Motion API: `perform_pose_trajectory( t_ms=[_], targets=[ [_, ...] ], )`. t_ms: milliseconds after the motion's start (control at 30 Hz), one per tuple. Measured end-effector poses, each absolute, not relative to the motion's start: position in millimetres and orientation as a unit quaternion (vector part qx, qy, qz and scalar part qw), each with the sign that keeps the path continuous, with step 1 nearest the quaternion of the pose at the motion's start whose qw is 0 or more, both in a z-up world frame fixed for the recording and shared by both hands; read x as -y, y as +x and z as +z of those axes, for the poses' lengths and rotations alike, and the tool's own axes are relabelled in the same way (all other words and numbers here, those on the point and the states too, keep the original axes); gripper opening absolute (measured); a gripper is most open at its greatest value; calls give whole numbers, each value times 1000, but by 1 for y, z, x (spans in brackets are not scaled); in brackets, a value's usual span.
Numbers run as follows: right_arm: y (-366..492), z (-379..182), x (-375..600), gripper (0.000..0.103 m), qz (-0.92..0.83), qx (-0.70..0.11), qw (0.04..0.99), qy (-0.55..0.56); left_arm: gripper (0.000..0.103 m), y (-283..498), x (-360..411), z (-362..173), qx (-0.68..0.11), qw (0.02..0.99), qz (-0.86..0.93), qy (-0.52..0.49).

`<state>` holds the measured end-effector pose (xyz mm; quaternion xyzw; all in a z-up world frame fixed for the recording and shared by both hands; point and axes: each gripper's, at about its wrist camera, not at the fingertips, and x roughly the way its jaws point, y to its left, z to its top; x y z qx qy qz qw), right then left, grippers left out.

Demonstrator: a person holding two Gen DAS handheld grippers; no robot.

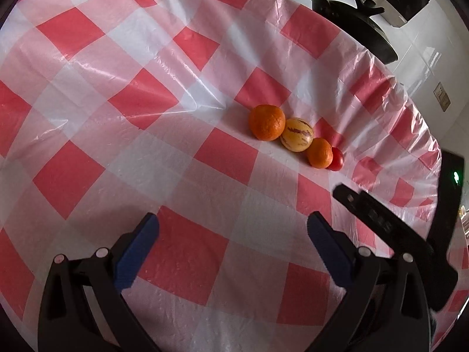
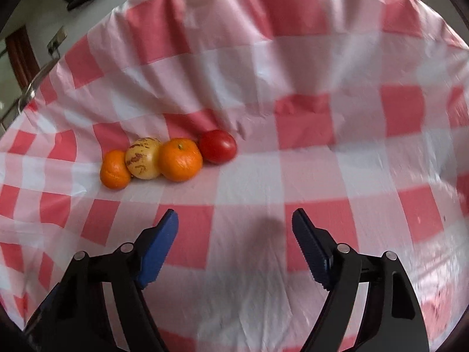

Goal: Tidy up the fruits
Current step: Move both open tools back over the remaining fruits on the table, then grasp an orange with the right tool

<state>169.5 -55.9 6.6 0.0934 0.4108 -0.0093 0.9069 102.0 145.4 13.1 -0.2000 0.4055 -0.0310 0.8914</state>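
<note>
Tabletop (image 2: 322, 161) under wrinkled red-and-white checked plastic cloth (image 1: 117, 135), four fruits in a touching row: tomato (image 2: 218, 146), orange (image 2: 181, 159) at its 8 o'clock, striped yellow fruit (image 2: 143, 158), second orange (image 2: 115, 170).

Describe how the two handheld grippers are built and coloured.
Both look alike: the left gripper and the right gripper each have two glossy black curved arms with round silver pins at the joints, ending in blue fingers with ridged inner faces. No cables, sleeves or hands show.
</note>
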Motion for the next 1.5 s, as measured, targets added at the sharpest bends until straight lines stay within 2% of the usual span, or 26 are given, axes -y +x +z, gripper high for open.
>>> perform_pose_trajectory(
  t_ms=[500,600,700,800,833,1067,1200,1333,1367,1500],
  targets=[
    [236,3,34,78,6,-434,899,59,101,102,-143,13,-407,892,-35,-191],
    [241,3,32,74,19,-433,899,59,101,102,-144,13,-408,892,-35,-192],
    [240,6,35,66,33,-425,902,66,101,103,-143,13,-408,892,-34,-191],
    [231,14,43,51,46,-401,912,76,101,102,-142,13,-408,892,-35,-192],
    [229,16,40,33,52,-397,913,77,101,102,-143,13,-407,892,-35,-193],
    [206,7,68,34,44,-403,904,136,101,102,-142,14,-407,892,-35,-192],
    [200,5,91,39,36,-403,899,166,101,101,-143,14,-407,892,-35,-194],
    [199,4,109,40,10,-413,900,138,101,100,-144,13,-407,891,-37,-196],
    [189,5,107,45,15,-414,901,130,101,100,-144,13,-407,891,-37,-196],
    [197,3,91,52,19,-423,902,87,101,100,-145,13,-407,891,-38,-196]
  ],
)
